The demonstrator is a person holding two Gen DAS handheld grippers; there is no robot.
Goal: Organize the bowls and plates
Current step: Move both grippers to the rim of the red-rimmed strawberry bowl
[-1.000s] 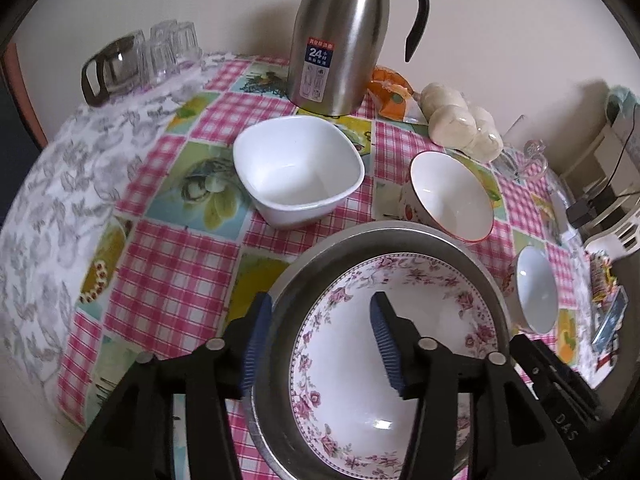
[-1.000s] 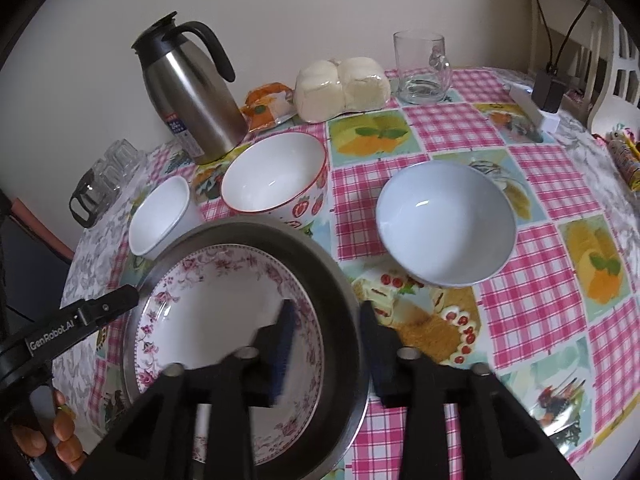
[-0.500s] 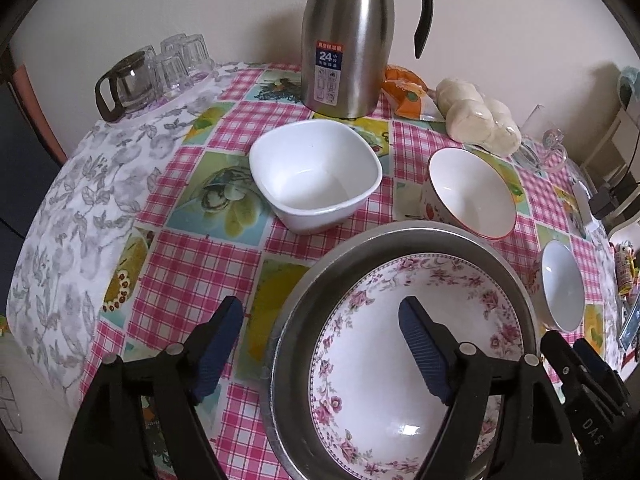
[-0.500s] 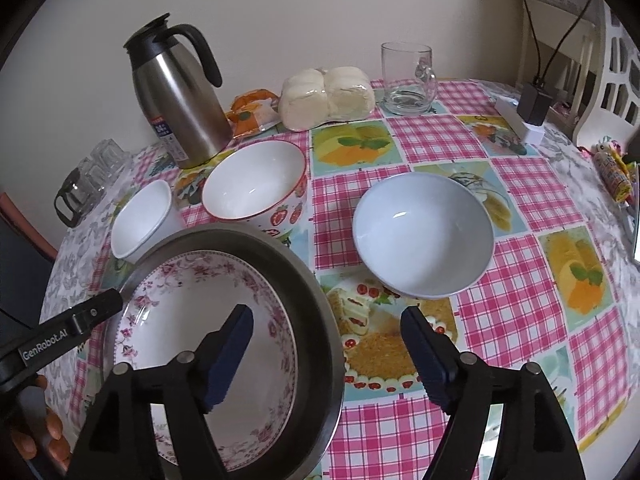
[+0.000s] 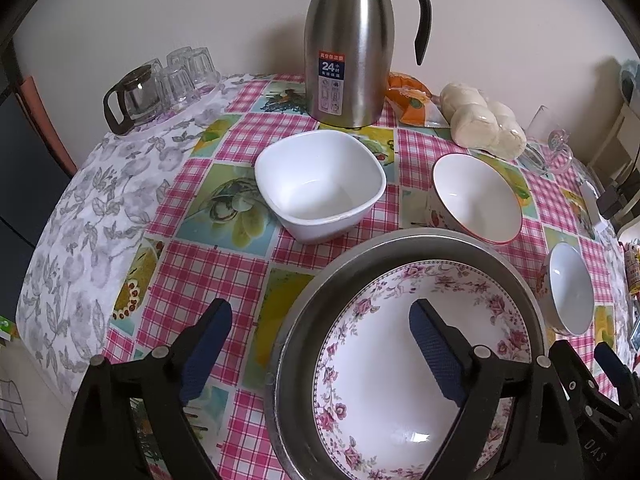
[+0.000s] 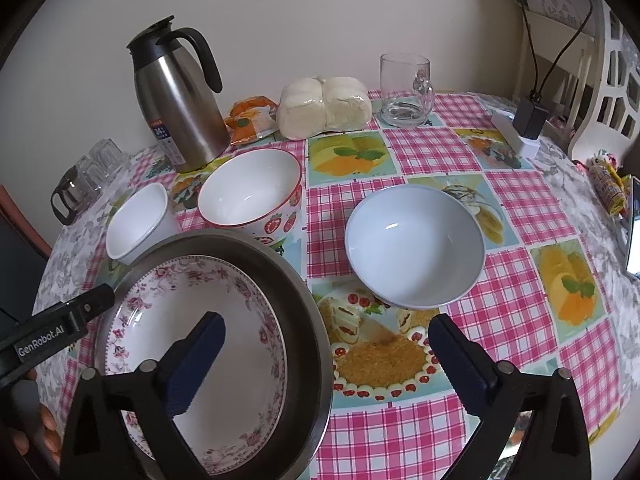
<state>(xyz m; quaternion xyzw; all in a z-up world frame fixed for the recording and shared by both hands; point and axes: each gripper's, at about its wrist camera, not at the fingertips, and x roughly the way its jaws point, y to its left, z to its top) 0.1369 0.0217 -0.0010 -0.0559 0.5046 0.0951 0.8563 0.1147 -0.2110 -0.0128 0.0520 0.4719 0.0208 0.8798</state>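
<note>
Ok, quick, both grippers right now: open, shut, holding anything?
Left gripper: jaws opening, straddling the steel basin's rim, gripping nothing.
Right gripper: jaws opening, astride the same rim, gripping nothing.

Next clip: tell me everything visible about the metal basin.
The metal basin is round, shallow and dull grey steel, upright on the checked tablecloth at the near edge. A floral-rimmed plate lies inside it. Both opening tongs straddle its rim on opposite sides without pressing it. The strawberry bowl stands just behind.
</note>
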